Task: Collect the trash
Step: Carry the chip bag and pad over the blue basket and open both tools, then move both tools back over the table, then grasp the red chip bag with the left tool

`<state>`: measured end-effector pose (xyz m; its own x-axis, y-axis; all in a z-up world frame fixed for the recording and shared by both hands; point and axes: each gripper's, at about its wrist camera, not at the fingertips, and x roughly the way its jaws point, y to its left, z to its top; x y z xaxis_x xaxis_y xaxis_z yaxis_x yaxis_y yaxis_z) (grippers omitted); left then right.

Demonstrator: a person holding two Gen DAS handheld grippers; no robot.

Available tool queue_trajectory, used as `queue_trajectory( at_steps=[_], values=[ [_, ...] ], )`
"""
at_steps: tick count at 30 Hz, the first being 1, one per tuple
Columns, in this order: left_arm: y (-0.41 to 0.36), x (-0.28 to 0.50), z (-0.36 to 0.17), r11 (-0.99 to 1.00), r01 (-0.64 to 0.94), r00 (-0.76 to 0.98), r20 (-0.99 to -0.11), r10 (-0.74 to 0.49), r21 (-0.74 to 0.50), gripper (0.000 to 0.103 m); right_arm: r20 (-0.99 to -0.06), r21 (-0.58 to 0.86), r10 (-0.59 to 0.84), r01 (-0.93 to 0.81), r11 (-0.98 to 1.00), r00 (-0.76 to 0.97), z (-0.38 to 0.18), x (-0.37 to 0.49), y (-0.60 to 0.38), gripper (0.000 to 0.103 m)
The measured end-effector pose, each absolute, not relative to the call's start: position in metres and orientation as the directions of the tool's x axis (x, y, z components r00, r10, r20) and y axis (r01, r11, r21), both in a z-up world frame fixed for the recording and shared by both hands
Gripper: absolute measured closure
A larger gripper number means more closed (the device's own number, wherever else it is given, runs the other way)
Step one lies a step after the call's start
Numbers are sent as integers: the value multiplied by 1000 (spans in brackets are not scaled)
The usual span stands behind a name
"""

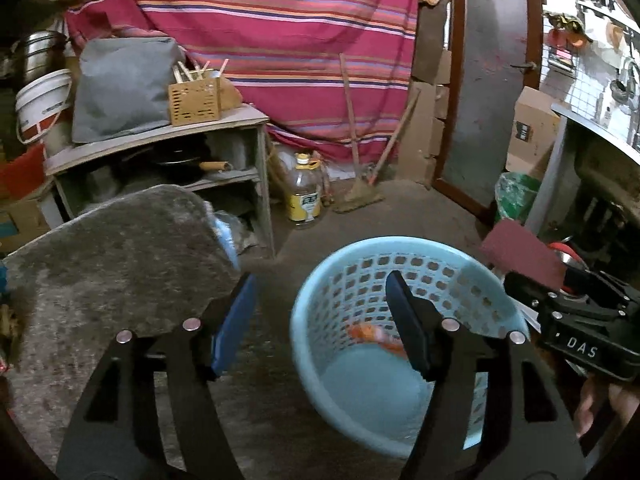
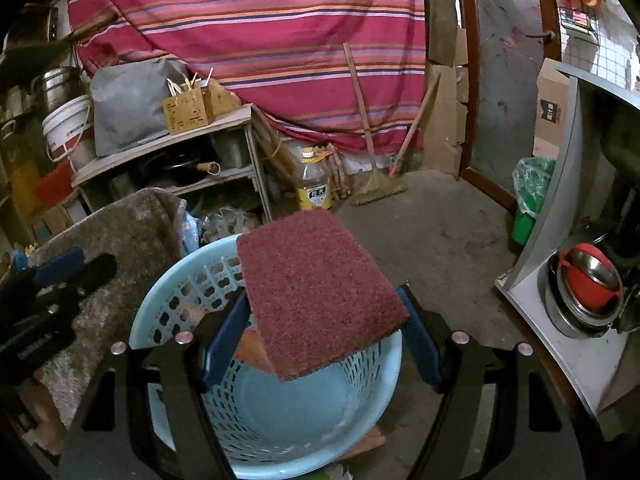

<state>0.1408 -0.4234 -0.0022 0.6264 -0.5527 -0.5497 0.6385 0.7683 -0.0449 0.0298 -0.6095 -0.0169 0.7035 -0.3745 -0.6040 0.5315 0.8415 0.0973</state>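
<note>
A light blue perforated basket [image 1: 320,320] stands on the floor; orange trash [image 1: 372,336] lies inside it. My left gripper [image 1: 320,316] is open and empty, just above the basket's near left rim. My right gripper [image 2: 324,328] holds a dark red scouring pad [image 2: 316,288] between its blue pads, over the basket [image 2: 180,308]. The pad spans the wide jaws and touches both. In the left wrist view the pad [image 1: 520,252] and right gripper [image 1: 576,312] sit at the right, beyond the basket's rim.
A grey felt-covered surface [image 1: 112,256] lies to the left of the basket. Behind are a wooden shelf [image 1: 160,136], an oil bottle [image 1: 306,192], a broom [image 1: 360,196], a green-lined bin [image 2: 532,196] and a cabinet with bowls [image 2: 588,292] at the right.
</note>
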Motion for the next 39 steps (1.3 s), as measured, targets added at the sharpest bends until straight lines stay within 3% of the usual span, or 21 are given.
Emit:
queue_trajectory(
  at_steps=[1,3,8,10,12,19,29,39],
  values=[
    [-419,141,-1,778,627,639,-545,-543,-40,34,-605,95,-375,531,842,702,-17,30,-609,30],
    [-404,140,4,800,600,673,-523,-523,-27,18,-608,91,-373,528,845,701,-18,36,-608,30],
    [-356,136,17,852,524,755,-468,-459,11,5,-618,77,-363,513,855,698,-21,54,-595,29],
    [-334,137,22,866,500,772,-462,-437,18,5,-615,72,-368,515,854,698,-23,61,-589,24],
    [-314,139,26,877,479,787,-461,-409,38,5,-606,78,-374,520,851,702,-22,65,-584,10],
    [-218,151,35,931,359,841,-456,-292,66,5,-606,87,-381,535,841,698,-15,76,-567,9],
    [-88,190,17,984,170,848,-518,-116,57,5,-633,115,-257,418,901,730,-15,105,-473,9],
    [-62,211,-35,969,202,793,-604,-76,144,7,-647,-8,-235,302,953,726,-22,133,-390,9]
  ],
)
